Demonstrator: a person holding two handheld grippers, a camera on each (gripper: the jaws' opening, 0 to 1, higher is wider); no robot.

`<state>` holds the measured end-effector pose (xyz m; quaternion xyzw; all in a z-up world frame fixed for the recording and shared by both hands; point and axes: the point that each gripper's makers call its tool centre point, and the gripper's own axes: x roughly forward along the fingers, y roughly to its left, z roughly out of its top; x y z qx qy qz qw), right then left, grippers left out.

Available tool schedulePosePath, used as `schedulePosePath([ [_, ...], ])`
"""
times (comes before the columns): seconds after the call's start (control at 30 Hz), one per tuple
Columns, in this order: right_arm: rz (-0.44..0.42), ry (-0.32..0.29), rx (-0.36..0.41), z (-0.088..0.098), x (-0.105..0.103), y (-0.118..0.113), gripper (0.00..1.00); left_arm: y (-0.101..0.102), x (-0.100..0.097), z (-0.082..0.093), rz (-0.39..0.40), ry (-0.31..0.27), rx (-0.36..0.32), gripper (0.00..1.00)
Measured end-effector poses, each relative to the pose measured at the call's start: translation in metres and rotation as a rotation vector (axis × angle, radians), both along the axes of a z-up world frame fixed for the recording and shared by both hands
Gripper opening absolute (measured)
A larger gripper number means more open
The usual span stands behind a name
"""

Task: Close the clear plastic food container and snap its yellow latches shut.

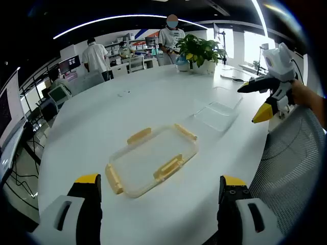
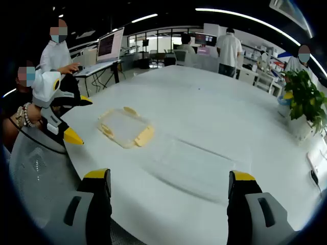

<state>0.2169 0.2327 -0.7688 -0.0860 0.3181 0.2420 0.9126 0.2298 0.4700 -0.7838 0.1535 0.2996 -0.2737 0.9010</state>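
Observation:
A clear container part with four yellow latches (image 1: 152, 161) lies flat on the white table (image 1: 102, 117), just beyond my left gripper (image 1: 160, 186), whose jaws stand wide open with nothing between them. A plain clear plastic tray (image 1: 217, 115) rests farther right, apart from it. My right gripper (image 1: 257, 100) hovers open over the table's right edge. In the right gripper view the plain tray (image 2: 194, 166) lies ahead of the open right gripper (image 2: 169, 178). The latched part (image 2: 125, 127) sits to its left, and the left gripper (image 2: 79, 118) is beside that.
A mesh chair back (image 1: 291, 163) stands at the table's near right edge. A potted plant (image 1: 200, 51) sits at the far side, with papers (image 1: 232, 76) near it. Several people and desks with monitors (image 2: 110, 46) lie beyond the table.

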Motion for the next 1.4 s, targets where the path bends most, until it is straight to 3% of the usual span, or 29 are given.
schedulePosePath([
  [1.4, 0.004, 0.006, -0.004, -0.001, -0.0007, 0.0, 0.93, -0.0007, -0.001, -0.0008, -0.001, 0.005, 0.008, 0.93],
])
